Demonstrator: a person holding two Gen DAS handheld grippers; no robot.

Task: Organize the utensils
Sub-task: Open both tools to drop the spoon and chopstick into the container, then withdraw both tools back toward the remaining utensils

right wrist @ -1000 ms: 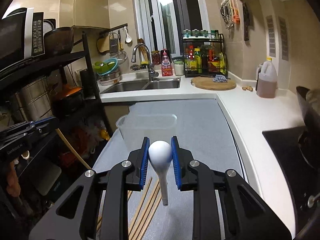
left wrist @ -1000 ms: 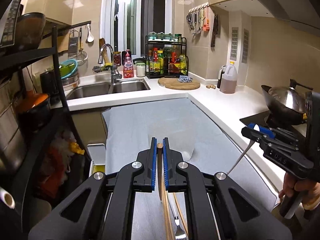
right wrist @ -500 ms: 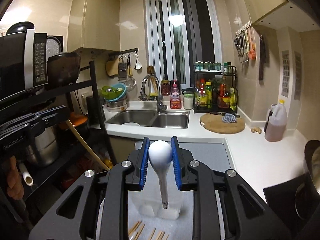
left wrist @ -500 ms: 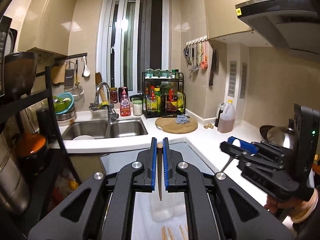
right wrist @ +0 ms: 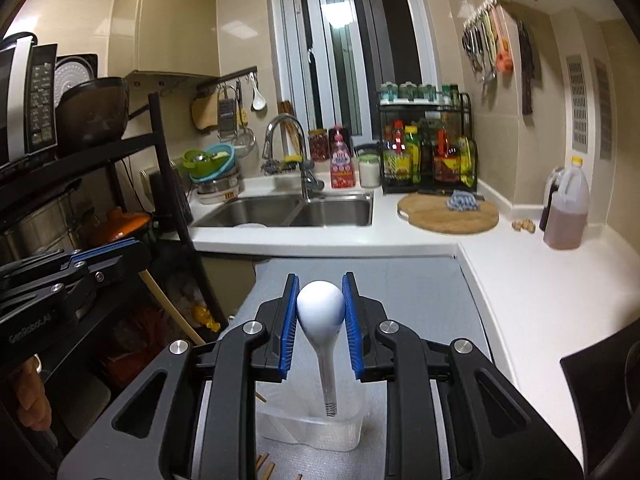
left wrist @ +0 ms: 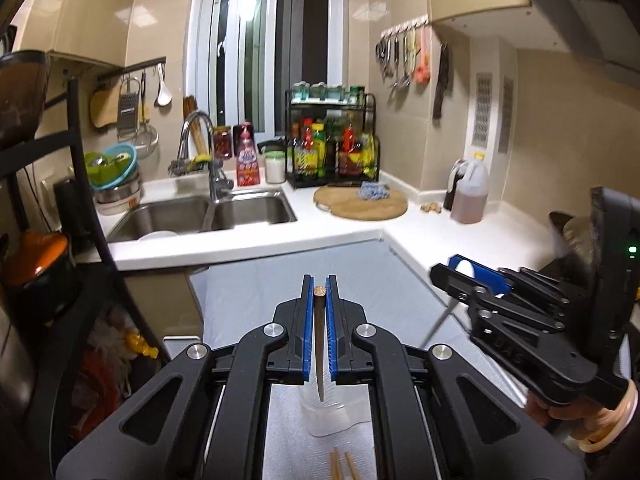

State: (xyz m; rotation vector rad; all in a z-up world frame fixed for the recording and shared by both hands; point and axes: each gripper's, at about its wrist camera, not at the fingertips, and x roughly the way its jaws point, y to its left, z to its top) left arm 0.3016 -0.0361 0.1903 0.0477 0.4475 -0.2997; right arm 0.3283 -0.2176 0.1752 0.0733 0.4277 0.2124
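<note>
Left wrist view: left gripper [left wrist: 319, 336] pinches a chopstick [left wrist: 319, 344], light, stiff, slippery; right gripper [right wrist: 320, 320] clamps a spoon [right wrist: 321, 312] by its bowl; container [right wrist: 316, 428] at 6 o'clock.

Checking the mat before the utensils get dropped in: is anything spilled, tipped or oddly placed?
Nothing spilled or tipped. The clear plastic container stands upright on the grey mat. Only a few loose chopsticks lie scattered on the mat in front of it, unsorted.

Your left hand-held gripper [left wrist: 319, 300] and right hand-held gripper [right wrist: 320, 304] are matte black, with angular cut-out arms, round silver screws and ribbed blue pads. One carries faint grey lettering; another shows a small green light.
</note>
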